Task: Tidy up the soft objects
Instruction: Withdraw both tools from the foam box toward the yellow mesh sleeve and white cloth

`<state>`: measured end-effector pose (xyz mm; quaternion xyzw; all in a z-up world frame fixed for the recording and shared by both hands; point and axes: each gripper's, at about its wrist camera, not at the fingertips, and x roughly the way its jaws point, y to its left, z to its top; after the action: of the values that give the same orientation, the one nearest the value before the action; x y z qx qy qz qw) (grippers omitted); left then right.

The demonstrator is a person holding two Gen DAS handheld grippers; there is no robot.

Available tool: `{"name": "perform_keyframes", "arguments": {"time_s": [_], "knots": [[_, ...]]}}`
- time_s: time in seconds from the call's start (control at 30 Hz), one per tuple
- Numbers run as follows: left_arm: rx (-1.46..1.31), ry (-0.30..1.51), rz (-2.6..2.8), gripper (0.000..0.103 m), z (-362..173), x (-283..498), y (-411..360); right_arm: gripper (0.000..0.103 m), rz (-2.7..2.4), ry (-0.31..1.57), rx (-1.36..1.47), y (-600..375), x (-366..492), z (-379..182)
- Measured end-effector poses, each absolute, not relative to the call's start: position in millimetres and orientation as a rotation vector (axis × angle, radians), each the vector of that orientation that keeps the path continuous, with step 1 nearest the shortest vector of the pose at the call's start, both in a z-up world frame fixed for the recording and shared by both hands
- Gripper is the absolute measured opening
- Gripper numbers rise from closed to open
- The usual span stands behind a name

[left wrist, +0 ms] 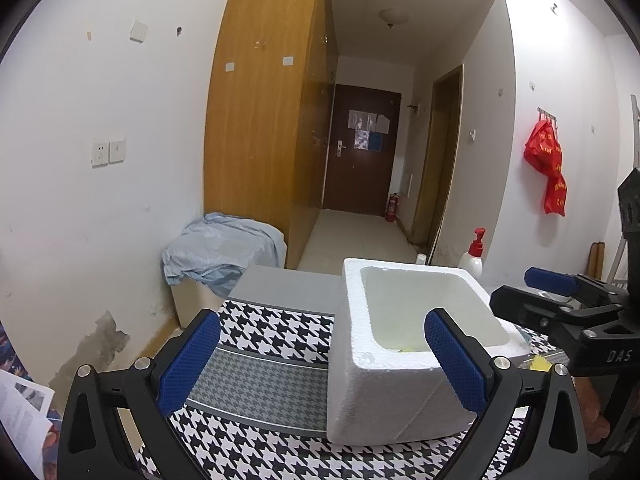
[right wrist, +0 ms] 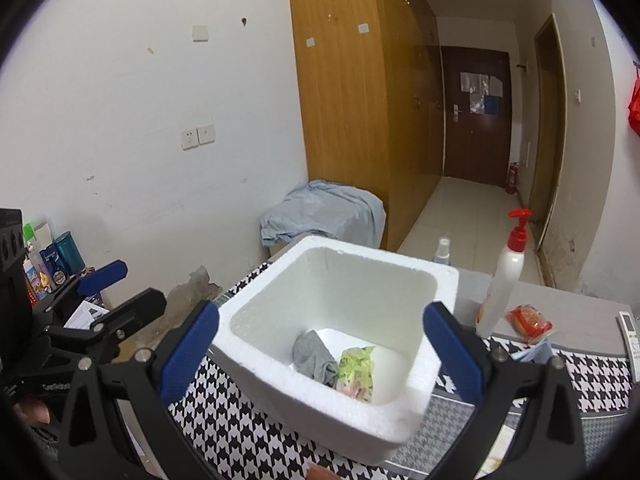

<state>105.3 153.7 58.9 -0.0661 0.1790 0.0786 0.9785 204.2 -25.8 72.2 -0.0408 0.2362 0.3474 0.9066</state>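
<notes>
Inside white foam box [right wrist: 336, 364]: crumpled grey cloth [right wrist: 314, 356], green-pink pouch [right wrist: 356, 372]; both grippers' fingers spread, empty.

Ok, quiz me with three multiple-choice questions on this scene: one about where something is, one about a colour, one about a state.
1. Where is the grey cloth?
A. Inside the foam box
B. On the houndstooth mat
C. On the floor

2. What colour is the pump on the white bottle?
A. Blue
B. Red
C. Green

3. How is the right hand-held gripper?
A. Shut on the cloth
C. Shut on the bottle
B. Open, holding nothing

Answers: 1 A, the cloth lies on the box floor beside a green-patterned packet. 2 B, the pump head is red. 3 B, its blue pads stand wide apart with nothing gripped.
</notes>
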Motion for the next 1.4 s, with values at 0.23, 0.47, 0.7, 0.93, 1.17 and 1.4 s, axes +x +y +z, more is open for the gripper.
{"name": "perform_keyframes", "arguments": {"time_s": [0.23, 0.47, 0.7, 0.93, 1.17, 1.4], "knots": [[-0.114, 0.340, 0.137, 0.102, 67, 99, 138, 0.103, 0.712, 0.452, -0.080, -42, 190, 78], [-0.092, 0.318, 0.123, 0.102, 75, 94, 119, 0.103, 0.690, 0.420, -0.068, -64, 182, 84], [-0.072, 0.304, 0.089, 0.102, 78, 92, 103, 0.103, 0.657, 0.396, -0.057, -85, 172, 85], [-0.061, 0.297, 0.044, 0.102, 81, 96, 88, 0.103, 0.625, 0.380, -0.047, -101, 165, 86], [-0.055, 0.295, 0.004, 0.102, 82, 100, 78, 0.103, 0.587, 0.374, -0.035, -118, 163, 87], [-0.060, 0.294, -0.054, 0.102, 85, 109, 63, 0.103, 0.546, 0.362, -0.021, -137, 160, 89]]}}
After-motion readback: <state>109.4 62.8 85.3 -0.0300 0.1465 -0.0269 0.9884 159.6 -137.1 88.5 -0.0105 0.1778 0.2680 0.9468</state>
